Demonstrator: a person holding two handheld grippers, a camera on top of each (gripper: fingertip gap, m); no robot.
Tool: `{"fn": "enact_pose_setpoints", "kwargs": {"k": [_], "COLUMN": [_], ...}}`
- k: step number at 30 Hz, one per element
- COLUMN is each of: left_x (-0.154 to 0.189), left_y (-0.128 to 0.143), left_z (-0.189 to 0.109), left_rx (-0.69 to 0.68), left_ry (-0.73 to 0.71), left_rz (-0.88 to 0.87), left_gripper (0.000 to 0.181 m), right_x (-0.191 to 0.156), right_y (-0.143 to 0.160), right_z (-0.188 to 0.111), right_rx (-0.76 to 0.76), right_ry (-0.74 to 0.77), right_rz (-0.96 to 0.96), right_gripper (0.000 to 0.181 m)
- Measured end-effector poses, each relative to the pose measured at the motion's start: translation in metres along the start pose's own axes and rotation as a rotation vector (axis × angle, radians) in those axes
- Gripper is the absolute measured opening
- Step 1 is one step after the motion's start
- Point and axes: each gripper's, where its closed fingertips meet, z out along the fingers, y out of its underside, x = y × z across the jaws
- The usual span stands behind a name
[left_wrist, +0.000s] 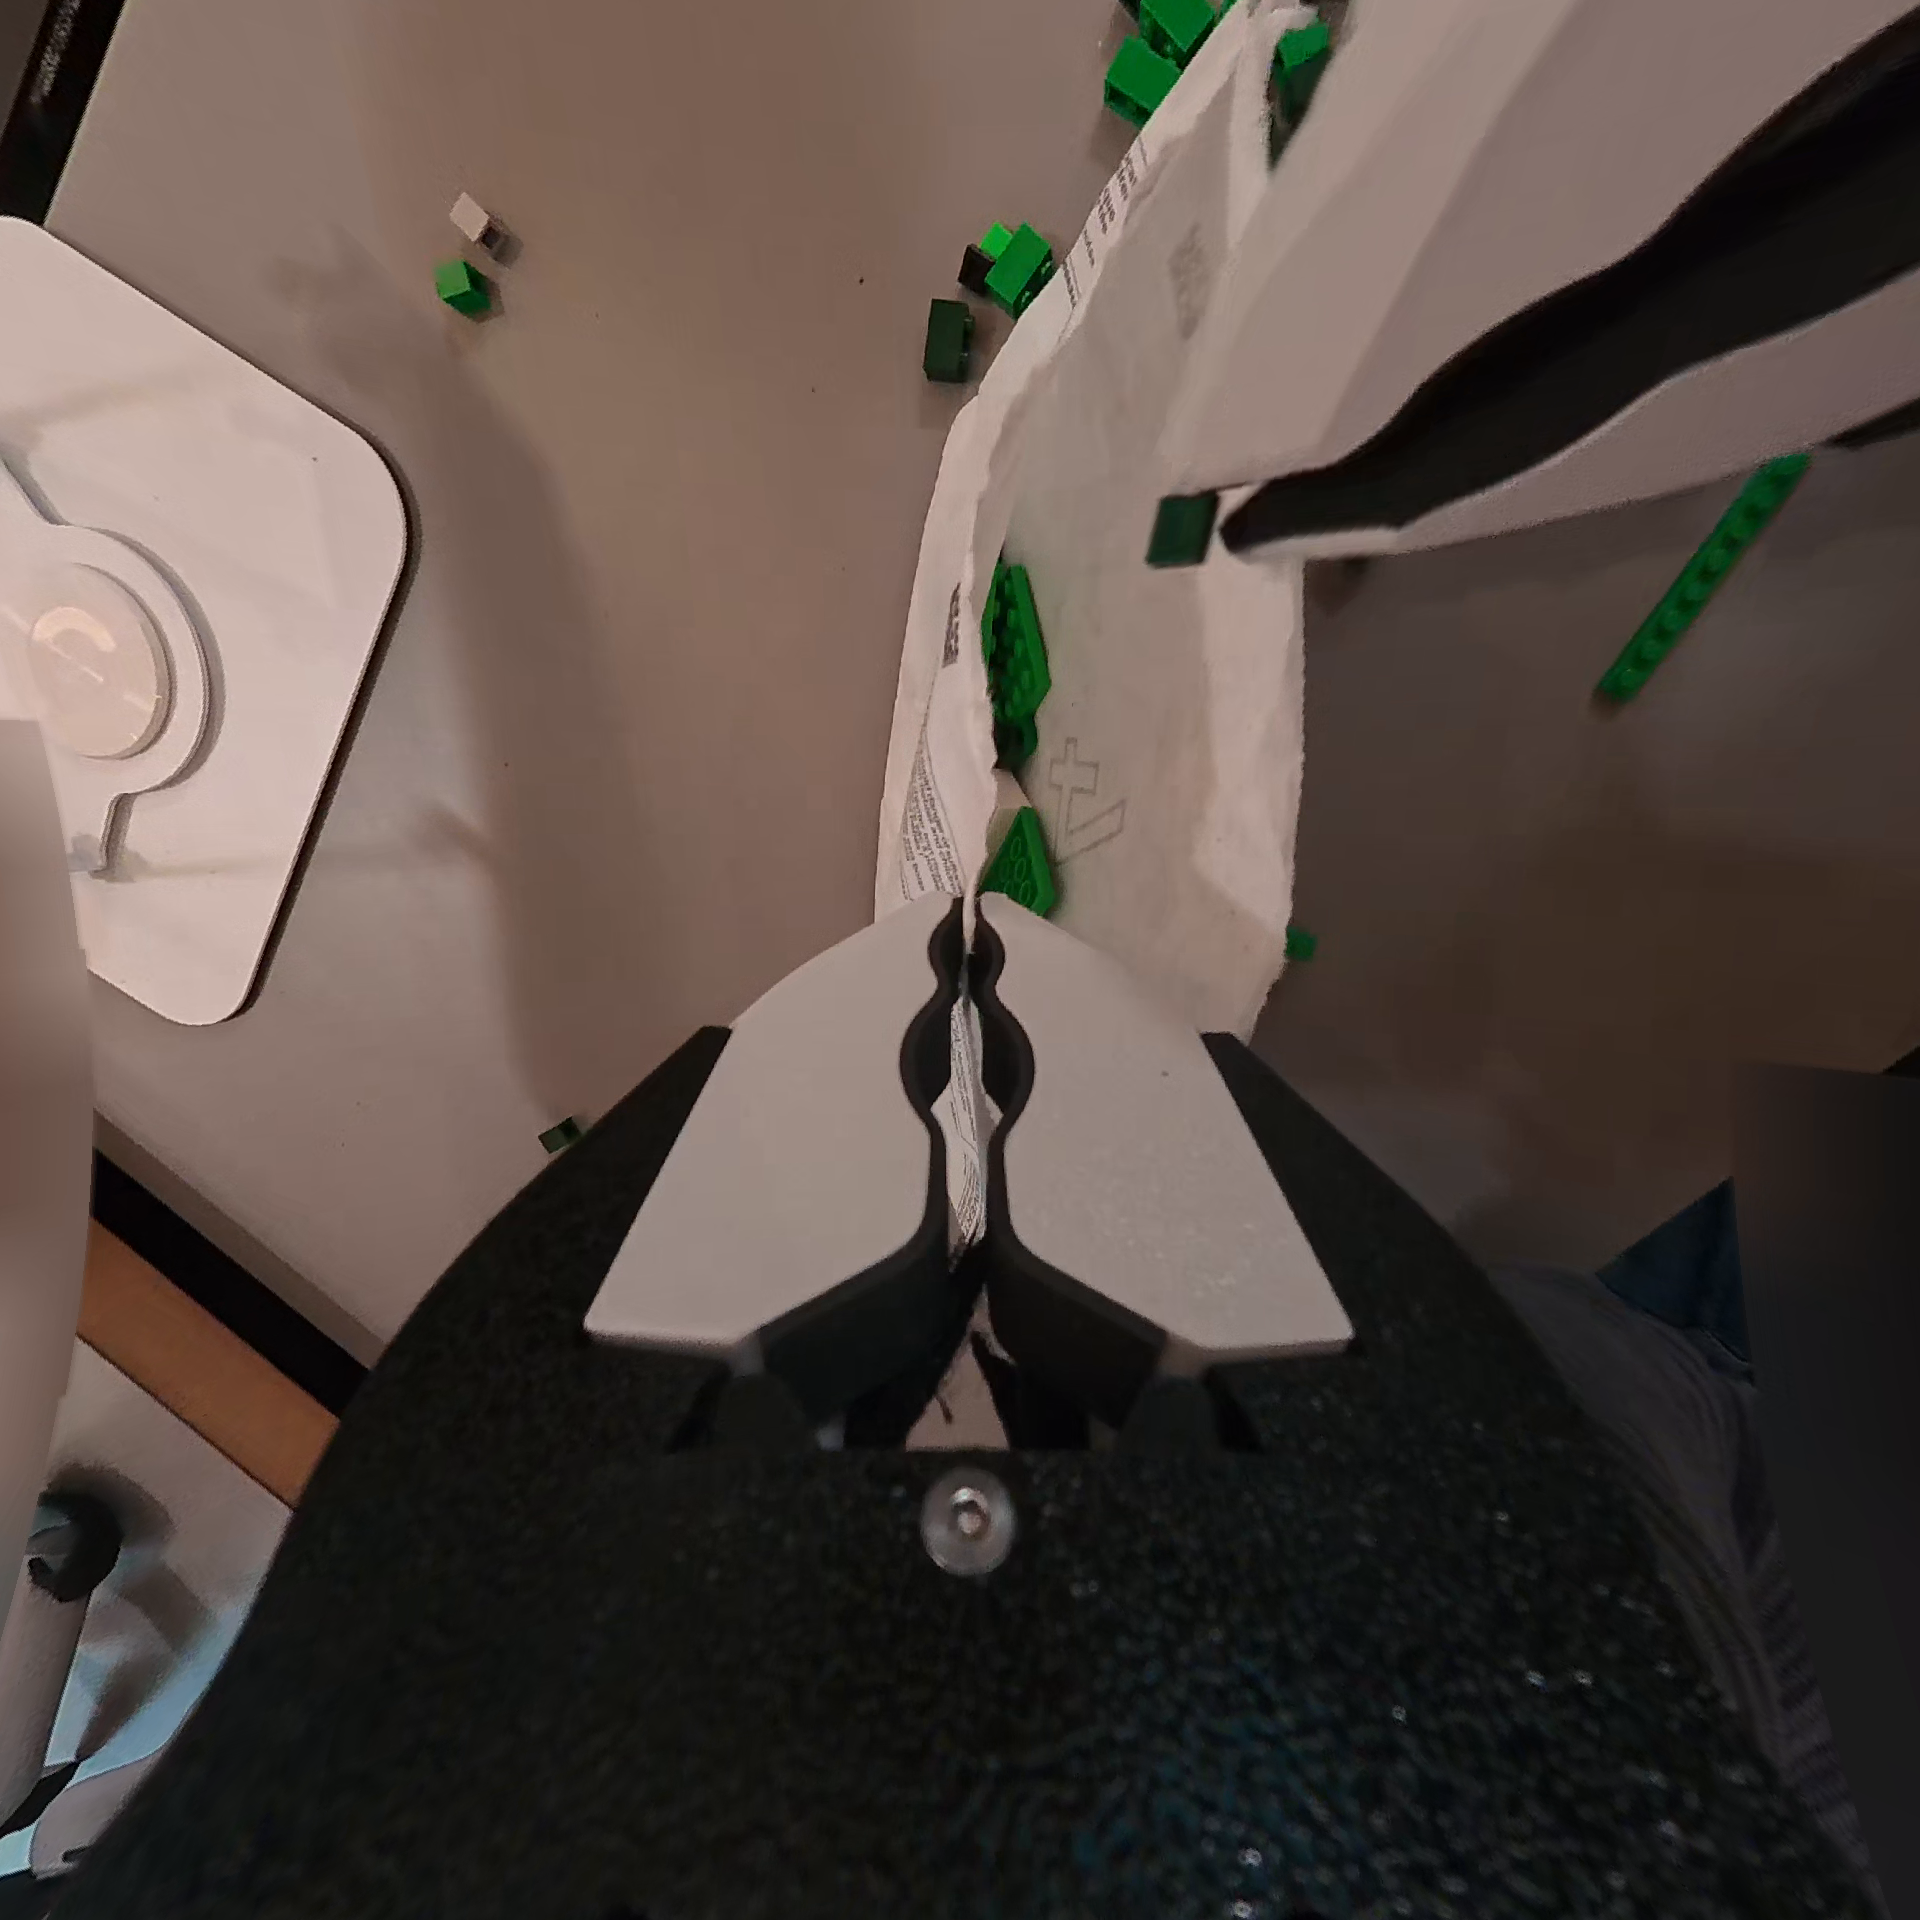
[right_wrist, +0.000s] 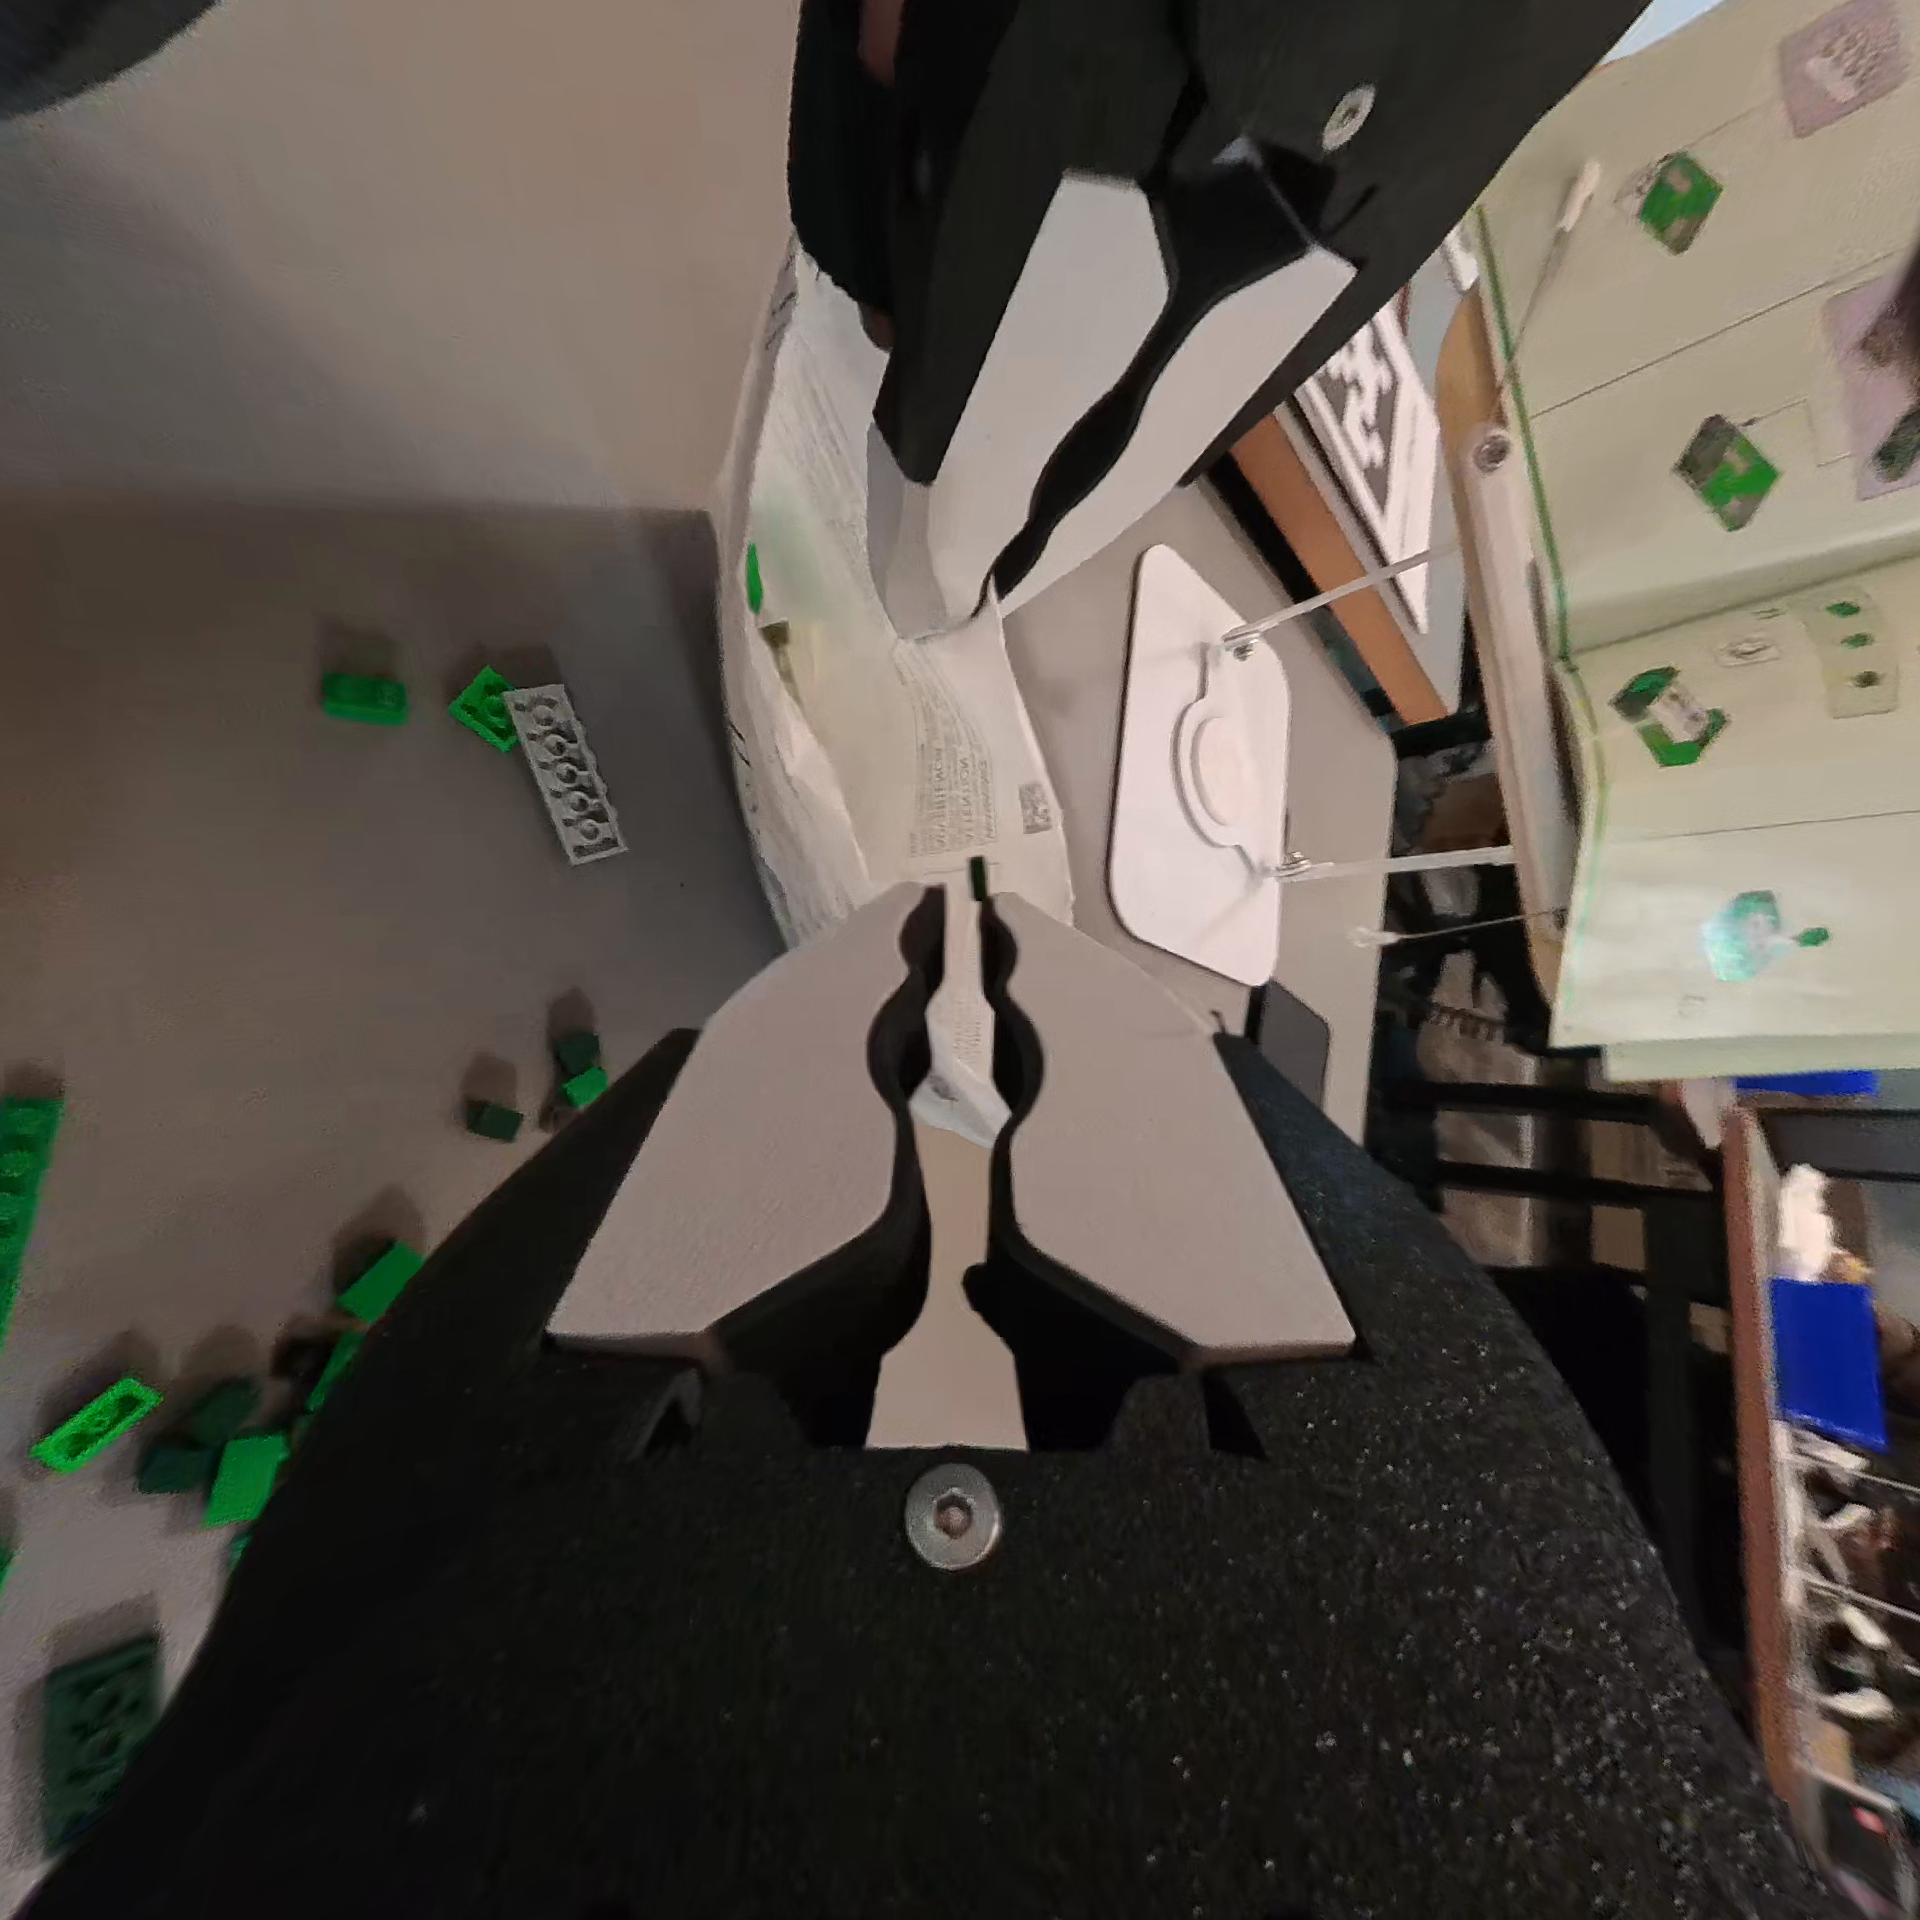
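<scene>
Grippers, left (left_wrist: 975, 920) and right (right_wrist: 964, 902), pinch crumpled white paper bag (left_wrist: 1164, 727).

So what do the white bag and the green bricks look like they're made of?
The white bag, pinched by the left gripper and right gripper, looks like matte paper: it shows creases and a ragged torn edge. The green bricks look like hard glossy plastic, with moulded studs and sharp corners.

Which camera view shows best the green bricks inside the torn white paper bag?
The left wrist view: it looks into the paper bag, where green bricks lie in the open. The right wrist view shows mostly the bag's printed outside and one small green piece.
</scene>
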Motion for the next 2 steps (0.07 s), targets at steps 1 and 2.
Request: {"fn": "enact_pose_setpoints", "kwargs": {"k": [1, 2], "left_x": [-0.0001, 0.0002], "left_y": [0.0000, -0.0002], "left_z": [0.0001, 0.0003], "left_rx": [0.000, 0.000], "left_ry": [0.000, 0.002], "left_rz": [-0.001, 0.000], "left_gripper": [0.000, 0.000], "right_x": [-0.0012, -0.0011], "right_y": [0.0008, 0.0013], "right_z": [0.0009, -0.0009], "right_rx": [-0.004, 0.002], "right_ry": [-0.010, -0.003], "right_rz": [0.021, 0.036], "right_gripper": [0.011, 0.013]}}
